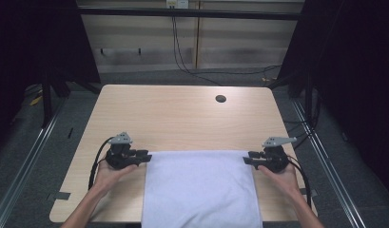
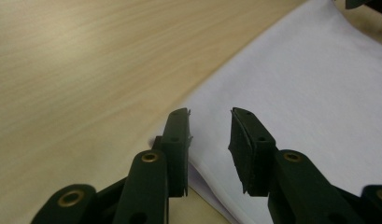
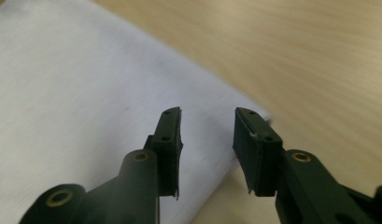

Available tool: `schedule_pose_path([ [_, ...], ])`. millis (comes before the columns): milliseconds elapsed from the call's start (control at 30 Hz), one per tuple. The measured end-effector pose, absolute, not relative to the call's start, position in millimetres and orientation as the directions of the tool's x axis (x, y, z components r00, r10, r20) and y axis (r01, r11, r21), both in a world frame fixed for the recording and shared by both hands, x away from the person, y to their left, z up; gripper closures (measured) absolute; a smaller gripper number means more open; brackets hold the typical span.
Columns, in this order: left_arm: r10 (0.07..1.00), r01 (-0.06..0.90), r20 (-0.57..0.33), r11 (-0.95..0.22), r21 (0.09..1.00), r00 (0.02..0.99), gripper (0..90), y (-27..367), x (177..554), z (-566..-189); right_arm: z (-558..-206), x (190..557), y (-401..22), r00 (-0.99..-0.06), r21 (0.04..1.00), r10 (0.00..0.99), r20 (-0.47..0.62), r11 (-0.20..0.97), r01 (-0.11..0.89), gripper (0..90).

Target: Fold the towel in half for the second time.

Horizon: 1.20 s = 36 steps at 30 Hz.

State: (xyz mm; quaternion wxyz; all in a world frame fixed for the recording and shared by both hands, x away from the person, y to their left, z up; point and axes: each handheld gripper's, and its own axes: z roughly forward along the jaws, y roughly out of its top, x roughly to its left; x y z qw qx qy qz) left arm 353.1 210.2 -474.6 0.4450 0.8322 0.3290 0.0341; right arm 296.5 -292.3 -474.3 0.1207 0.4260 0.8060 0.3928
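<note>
A white cloth [image 1: 201, 185] lies flat on the wooden table [image 1: 182, 114], and its near end reaches past the table's front edge. My left gripper [image 1: 147, 158] rests at the cloth's far left corner and my right gripper [image 1: 247, 158] at its far right corner, both pointing inward. In the left gripper view the left gripper [image 2: 209, 116] stands open just above the corner of the cloth [image 2: 310, 93], with nothing pinched. The right gripper view has the right gripper [image 3: 207, 114] open over the edge of the cloth [image 3: 76, 93], pads apart from it.
A round cable hole [image 1: 220, 99] sits in the table's far right part. Bare wood stretches beyond the cloth to the far edge. Cables hang down the back wall [image 1: 182, 52], and metal rails run along the floor on both sides.
</note>
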Motion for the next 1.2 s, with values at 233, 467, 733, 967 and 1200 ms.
schedule_pose_path([
  [233,0.599,0.540,-0.217,-0.433,0.722,0.771,56.4,201.6,360.3,-488.3,-476.6,327.3,-297.9,-0.588,0.742,0.794,0.155,0.299,0.600,57.0],
  [467,0.584,0.548,-0.227,-0.460,0.699,0.779,62.8,202.2,360.3,-498.8,-488.3,328.0,-301.7,-0.608,0.718,0.762,0.223,0.294,0.632,57.1],
  [733,0.567,0.570,-0.285,-0.423,0.704,0.773,86.9,204.9,359.4,-499.2,-495.4,330.5,-293.5,-0.619,0.677,0.756,0.215,0.341,0.652,85.2],
  [967,0.567,0.544,-0.296,-0.335,0.770,0.769,87.0,214.8,366.4,-477.3,-470.0,329.1,-305.3,-0.611,0.753,0.758,0.229,0.260,0.605,86.3],
  [1200,0.586,0.495,-0.261,-0.281,0.822,0.767,87.0,217.8,378.0,-450.9,-439.2,336.6,-305.5,-0.622,0.812,0.756,0.204,0.224,0.539,86.5],
])
